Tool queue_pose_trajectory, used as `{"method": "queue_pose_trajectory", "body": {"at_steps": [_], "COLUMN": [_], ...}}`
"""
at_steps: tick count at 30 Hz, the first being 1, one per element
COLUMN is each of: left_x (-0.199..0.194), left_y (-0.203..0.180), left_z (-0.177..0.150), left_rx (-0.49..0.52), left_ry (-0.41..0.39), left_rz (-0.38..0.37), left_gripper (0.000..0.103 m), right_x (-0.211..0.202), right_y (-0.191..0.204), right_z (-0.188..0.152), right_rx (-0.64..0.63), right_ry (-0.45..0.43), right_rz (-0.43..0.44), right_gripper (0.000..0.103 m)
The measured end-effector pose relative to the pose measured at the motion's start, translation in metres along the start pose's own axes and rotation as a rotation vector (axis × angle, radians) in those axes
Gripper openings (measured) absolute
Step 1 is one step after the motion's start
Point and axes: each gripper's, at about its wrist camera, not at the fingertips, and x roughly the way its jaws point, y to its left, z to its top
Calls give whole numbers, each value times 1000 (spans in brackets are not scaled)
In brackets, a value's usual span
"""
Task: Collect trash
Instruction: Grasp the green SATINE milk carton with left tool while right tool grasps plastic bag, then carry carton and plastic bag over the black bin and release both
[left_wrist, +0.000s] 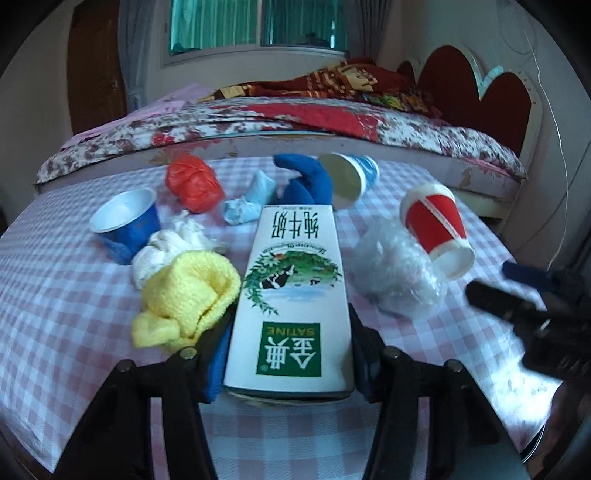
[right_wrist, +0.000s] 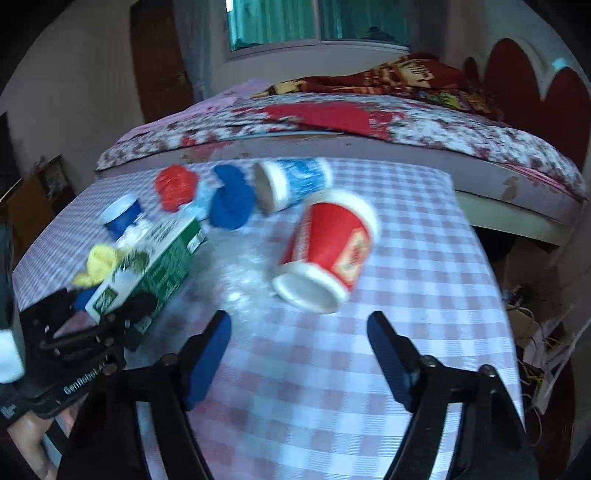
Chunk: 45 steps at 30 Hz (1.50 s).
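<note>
Bench (left_wrist: 55, 295) under pink-checked cloth carries 1 milk carton (left_wrist: 291, 295) reading "SATINE", lying flat between the left tongs (left_wrist: 288, 354), whose blue pads press its sides. 3 paper cups lie on their sides: 1 red cup (right_wrist: 328, 254), 1 pale-blue cup (right_wrist: 291, 182), 1 dark-blue cup (left_wrist: 127, 225). The right tongs (right_wrist: 299, 354), "GenRobot" on the left pair's body, gape empty before the red cup.

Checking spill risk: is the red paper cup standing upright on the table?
No, the red paper cup lies tipped on its side on the checked tablecloth, its white base turned toward the camera.
</note>
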Motion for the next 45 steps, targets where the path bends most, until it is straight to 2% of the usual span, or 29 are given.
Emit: {"method": "queue_pose_trajectory", "body": {"at_steps": [6, 7, 8, 11, 13, 19, 27, 38, 45], "left_x": [-1, -2, -3, -7, -12, -28, -60, -100, -110], "left_y": [18, 19, 19, 18, 16, 8, -5, -46, -76], "left_z": [-4, -4, -4, -3, -4, -10, -26, -46, -58], "left_rx": [-39, -42, -42, -36, -31, -16, -10, 59, 95], "left_ry": [13, 14, 13, 6, -3, -28, -77, -125, -122], "left_rz": [13, 9, 10, -2, -9, -23, -24, -71, -113], "left_gripper": [54, 54, 54, 54, 54, 54, 54, 54, 54], "right_x": [34, 41, 45, 57, 51, 11, -47, -114, -143], "right_y": [21, 22, 23, 25, 26, 30, 12, -37, -71], "right_z": [6, 9, 11, 13, 12, 0, -23, -73, -101], "right_rx": [16, 24, 31, 66, 70, 25, 7, 76, 131], "right_ry": [58, 71, 83, 120, 109, 32, -40, -83, -98], "right_rz": [75, 89, 98, 148, 179, 189, 122, 35, -17], "right_gripper": [56, 51, 38, 17, 12, 11, 11, 11, 11]}}
